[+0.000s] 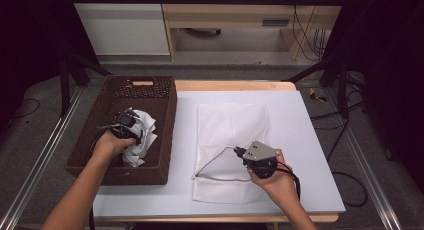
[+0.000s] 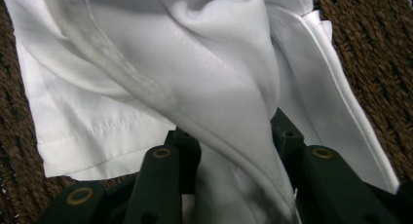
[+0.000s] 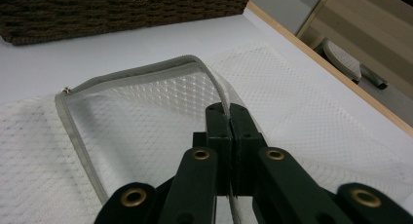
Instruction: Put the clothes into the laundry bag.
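You are working with 2 tongs at a table covered in white. Your left tongs are reaching down into the brown wicker basket at the left of the table, and they are sitting in a crumpled white cloth that is lying on the basket floor. In the left gripper view the left tongs are standing partly apart with a thick fold of the white cloth rising between them; the fold is filling the gap and the jaws are bearing on it from both sides, so they are gripping the cloth. Your right tongs are lying low over the near part of the white mesh bag, which is spread flat on the middle of the table, just right of the basket. In the right gripper view the right tongs are pressed together on the grey zipper edge of the mesh bag, and they are lifting that edge so the bag mouth is gaping toward the basket at the far left.
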The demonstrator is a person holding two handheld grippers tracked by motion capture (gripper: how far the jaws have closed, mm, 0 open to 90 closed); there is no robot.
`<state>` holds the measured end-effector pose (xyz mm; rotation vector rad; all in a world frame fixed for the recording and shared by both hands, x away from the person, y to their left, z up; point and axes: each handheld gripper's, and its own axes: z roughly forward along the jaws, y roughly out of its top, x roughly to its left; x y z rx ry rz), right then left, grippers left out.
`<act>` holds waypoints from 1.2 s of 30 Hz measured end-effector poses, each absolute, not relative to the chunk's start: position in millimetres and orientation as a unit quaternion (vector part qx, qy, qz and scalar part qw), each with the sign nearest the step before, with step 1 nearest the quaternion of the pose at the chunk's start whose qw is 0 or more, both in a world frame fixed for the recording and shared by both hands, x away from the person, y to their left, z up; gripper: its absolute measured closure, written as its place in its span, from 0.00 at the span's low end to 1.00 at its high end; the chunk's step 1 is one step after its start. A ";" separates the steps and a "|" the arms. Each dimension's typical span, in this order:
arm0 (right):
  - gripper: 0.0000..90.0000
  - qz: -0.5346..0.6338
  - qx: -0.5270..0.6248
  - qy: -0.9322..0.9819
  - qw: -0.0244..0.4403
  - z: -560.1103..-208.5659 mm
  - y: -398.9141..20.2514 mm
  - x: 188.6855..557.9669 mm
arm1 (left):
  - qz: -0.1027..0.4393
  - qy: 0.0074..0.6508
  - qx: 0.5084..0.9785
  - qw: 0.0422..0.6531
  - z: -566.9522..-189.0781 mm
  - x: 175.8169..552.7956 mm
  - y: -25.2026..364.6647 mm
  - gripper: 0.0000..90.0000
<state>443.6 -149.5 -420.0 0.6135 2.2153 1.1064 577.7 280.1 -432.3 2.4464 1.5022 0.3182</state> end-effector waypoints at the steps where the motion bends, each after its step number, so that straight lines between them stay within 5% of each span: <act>1: 0.99 0.416 0.229 0.831 0.291 -419.9 -150.2 443.7 | 0.111 0.513 0.842 0.126 -431.9 577.6 280.1 0.74; 17: 0.99 0.417 0.228 0.832 0.285 -422.0 -150.7 444.7 | 0.188 0.502 0.821 0.198 -387.9 558.4 300.6 0.76; 36: 0.99 0.417 0.226 0.835 0.278 -426.3 -149.3 442.6 | 0.207 0.472 0.813 0.273 -351.5 538.2 294.3 0.76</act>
